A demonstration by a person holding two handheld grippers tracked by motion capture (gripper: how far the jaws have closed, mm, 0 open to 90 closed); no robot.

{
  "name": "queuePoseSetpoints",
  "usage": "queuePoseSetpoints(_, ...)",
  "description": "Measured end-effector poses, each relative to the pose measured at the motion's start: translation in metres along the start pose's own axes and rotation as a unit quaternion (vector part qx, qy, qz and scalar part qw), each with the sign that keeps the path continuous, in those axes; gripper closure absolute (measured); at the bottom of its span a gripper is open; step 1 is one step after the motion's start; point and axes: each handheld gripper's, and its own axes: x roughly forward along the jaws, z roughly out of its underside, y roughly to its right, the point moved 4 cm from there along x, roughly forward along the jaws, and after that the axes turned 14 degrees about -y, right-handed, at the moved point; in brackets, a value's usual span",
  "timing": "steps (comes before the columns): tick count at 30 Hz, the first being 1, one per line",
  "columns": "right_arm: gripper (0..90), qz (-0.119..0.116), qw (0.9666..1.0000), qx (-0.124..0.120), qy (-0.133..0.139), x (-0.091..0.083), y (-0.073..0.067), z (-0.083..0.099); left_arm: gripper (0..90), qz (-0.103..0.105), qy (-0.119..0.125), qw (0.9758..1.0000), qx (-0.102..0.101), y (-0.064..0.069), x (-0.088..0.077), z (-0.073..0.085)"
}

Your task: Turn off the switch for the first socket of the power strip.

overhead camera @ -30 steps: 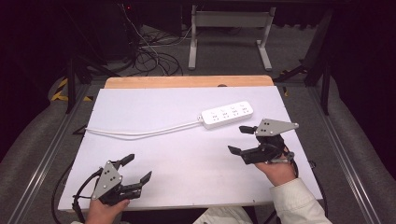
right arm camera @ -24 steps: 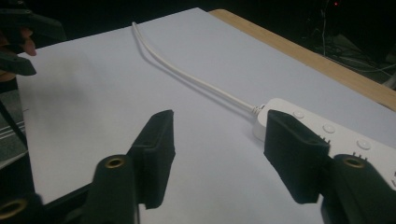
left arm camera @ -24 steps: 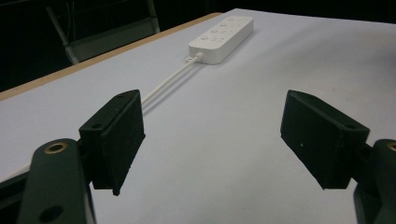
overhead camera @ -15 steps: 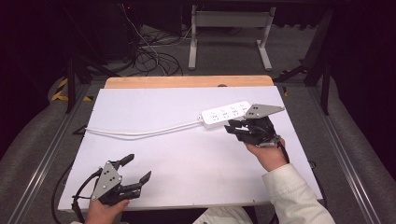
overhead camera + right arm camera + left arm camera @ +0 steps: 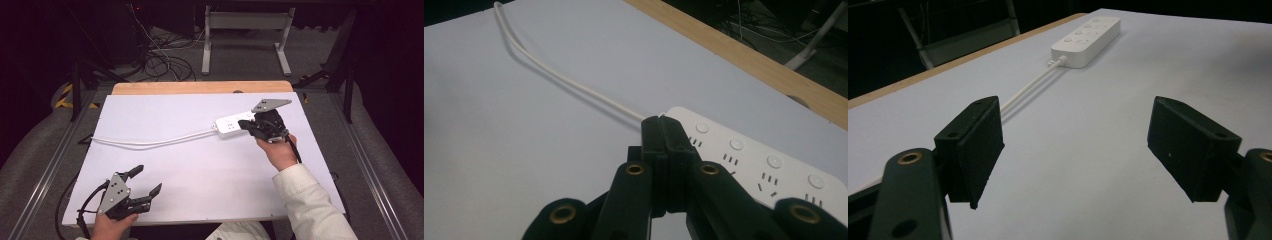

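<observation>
My right gripper [image 5: 663, 131], jaws pressed together on nothing, sits over the long white plastic power strip [image 5: 234, 123] at the far right of the white table [image 5: 200, 165]. I fear a press skidding it. My left gripper [image 5: 145, 187] rests spread wide, near edge.

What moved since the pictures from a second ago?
The right hand-held gripper went forward across the table to the white power strip, and its jaws went from open to shut. It grips nothing. The left hand-held gripper stayed open near the front edge; the strip stayed put.
</observation>
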Motion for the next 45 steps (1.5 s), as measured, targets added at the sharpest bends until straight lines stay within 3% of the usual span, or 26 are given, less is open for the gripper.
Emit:
queuePoseSetpoints(6, 90.0, 0.008, 1.0, 0.001, -0.004, 0.013, 0.007, -0.011, 22.7, -0.001, -0.001, 1.0, 0.0, -0.001, 0.0, 0.0)
queuePoseSetpoints(18, 90.0, 0.028, 0.9988, 0.028, -0.029, 0.053, 0.026, -0.022, 22.7, -0.001, -0.002, 0.9999, -0.013, -0.004, 0.0, 0.002)
queuePoseSetpoints(28, 90.0, 0.054, 0.9966, 0.045, -0.044, 0.081, 0.041, -0.021, 22.7, 0.002, -0.002, 0.9999, -0.016, -0.005, 0.0, 0.002)
queuePoseSetpoints(40, 90.0, 0.062, 0.9938, 0.059, -0.072, 0.113, 0.049, -0.017, 22.9, 0.0, -0.004, 0.9999, -0.014, -0.007, 0.0, 0.003)
queuePoseSetpoints(45, 90.0, 0.061, 0.9939, 0.061, -0.068, 0.12, 0.052, -0.016, 22.9, 0.001, -0.005, 0.9999, -0.014, -0.006, 0.001, 0.003)
